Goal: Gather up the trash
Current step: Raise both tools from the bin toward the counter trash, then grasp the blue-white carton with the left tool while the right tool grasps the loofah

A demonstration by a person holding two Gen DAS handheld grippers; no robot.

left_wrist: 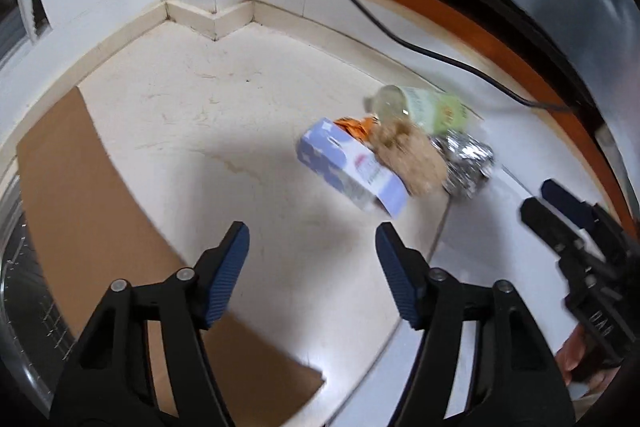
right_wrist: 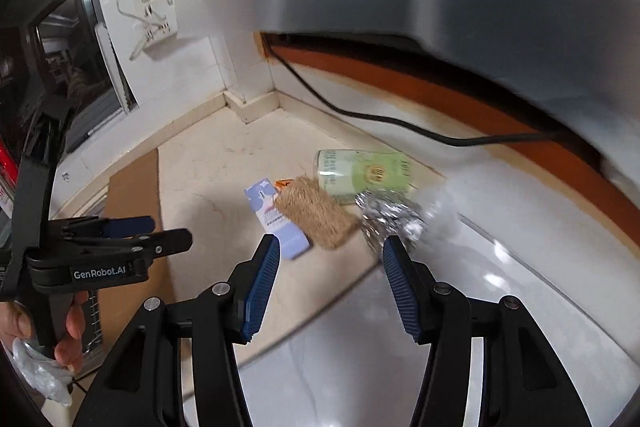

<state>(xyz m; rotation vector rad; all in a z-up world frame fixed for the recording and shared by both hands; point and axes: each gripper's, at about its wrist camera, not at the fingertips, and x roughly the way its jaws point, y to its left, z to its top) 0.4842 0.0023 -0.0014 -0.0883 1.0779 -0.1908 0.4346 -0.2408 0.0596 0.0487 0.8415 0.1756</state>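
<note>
Left gripper (left_wrist: 312,235) and right gripper (right_wrist: 330,247), jaws apart and empty, hover short of the trash pile on the floor (left_wrist: 224,115): light, stiff carton (left_wrist: 348,167), crushable foil wad (right_wrist: 390,217), best pinched across narrow sides.

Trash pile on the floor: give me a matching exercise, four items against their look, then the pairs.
Items:
1. box
2. bottle
3. foil ball
4. scrubby pad

Looks:
A. crumpled, shiny silver
B. pale green label, lying on its side
C. tan and fibrous
D. flat, light blue and white

Pairs: 1-D, 2-B, 3-A, 4-C
</note>
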